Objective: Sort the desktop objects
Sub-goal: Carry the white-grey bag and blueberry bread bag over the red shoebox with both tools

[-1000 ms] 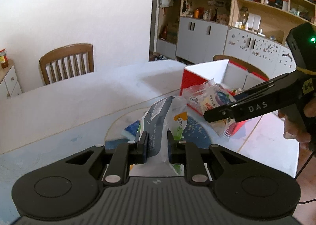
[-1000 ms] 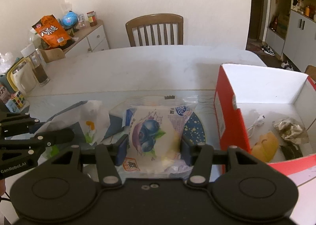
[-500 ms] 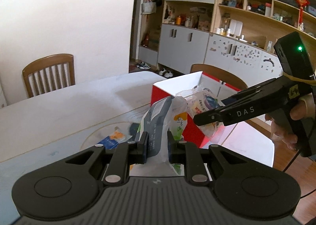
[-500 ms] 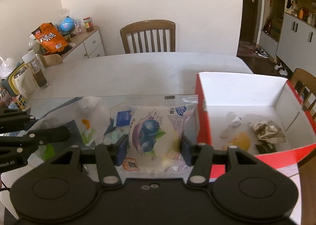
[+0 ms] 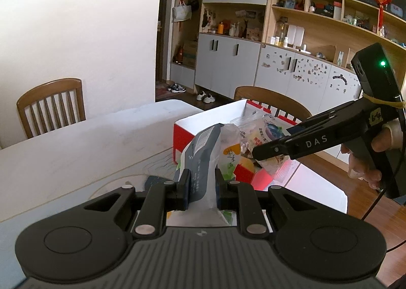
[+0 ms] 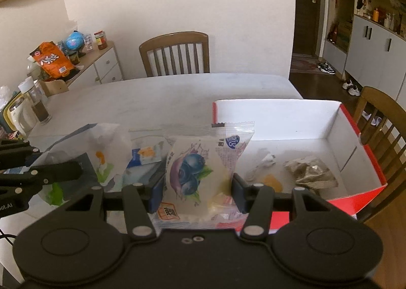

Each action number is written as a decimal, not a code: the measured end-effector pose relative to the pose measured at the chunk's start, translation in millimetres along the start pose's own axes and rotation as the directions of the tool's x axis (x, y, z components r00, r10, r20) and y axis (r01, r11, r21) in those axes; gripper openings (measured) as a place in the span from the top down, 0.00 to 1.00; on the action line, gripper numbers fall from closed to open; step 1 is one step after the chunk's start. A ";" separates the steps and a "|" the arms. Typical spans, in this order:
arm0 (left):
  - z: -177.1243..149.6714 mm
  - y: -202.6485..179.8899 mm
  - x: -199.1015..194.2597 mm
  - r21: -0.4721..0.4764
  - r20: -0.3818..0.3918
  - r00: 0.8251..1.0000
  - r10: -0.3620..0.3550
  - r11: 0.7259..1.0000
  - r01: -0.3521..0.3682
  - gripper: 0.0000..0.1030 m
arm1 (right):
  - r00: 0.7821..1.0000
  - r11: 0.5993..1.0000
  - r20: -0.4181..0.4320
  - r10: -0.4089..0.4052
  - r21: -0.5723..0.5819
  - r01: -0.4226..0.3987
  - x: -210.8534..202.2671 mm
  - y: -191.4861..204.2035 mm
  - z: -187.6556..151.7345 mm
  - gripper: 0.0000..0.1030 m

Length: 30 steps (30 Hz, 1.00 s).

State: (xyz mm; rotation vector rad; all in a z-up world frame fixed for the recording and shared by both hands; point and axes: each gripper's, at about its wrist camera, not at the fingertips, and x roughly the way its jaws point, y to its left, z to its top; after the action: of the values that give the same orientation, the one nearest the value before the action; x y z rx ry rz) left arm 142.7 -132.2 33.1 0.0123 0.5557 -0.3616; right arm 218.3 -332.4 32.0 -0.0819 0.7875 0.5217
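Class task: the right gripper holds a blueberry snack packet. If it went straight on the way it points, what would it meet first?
Probably the red box: the right gripper, shut on the blueberry snack packet, points towards its near left corner, though depth is unclear.

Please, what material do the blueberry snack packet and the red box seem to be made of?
The blueberry-printed snack packet, clamped in the right gripper, looks like thin glossy plastic film: clear crimped top seal, light glare. The open red box with white inside looks like matte cardboard, probably coated paperboard: thin straight walls, folded corners, no shine.
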 end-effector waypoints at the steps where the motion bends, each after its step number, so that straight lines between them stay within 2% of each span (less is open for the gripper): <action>1: 1.6 -2.8 3.6 0.001 -0.001 1.000 -0.001 1.000 0.001 0.84 | 1.000 1.000 0.000 0.000 0.002 0.000 0.1 -3.9 0.8 0.48; 22: 35.0 -52.0 91.0 0.026 -0.031 0.999 -0.027 0.999 0.028 0.84 | 0.999 0.999 -0.019 -0.033 0.041 0.034 4.1 -105.6 6.4 0.48; 30: 47.9 -62.0 132.9 0.024 -0.059 0.998 -0.019 1.000 0.020 0.84 | 0.998 0.999 -0.051 -0.046 0.006 0.046 17.1 -132.5 10.7 0.48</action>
State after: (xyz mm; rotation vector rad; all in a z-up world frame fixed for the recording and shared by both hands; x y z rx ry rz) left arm 251.1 -239.6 10.4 0.0413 0.6099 -0.3880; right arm 298.6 -437.7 11.8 -0.1064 0.8350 0.4747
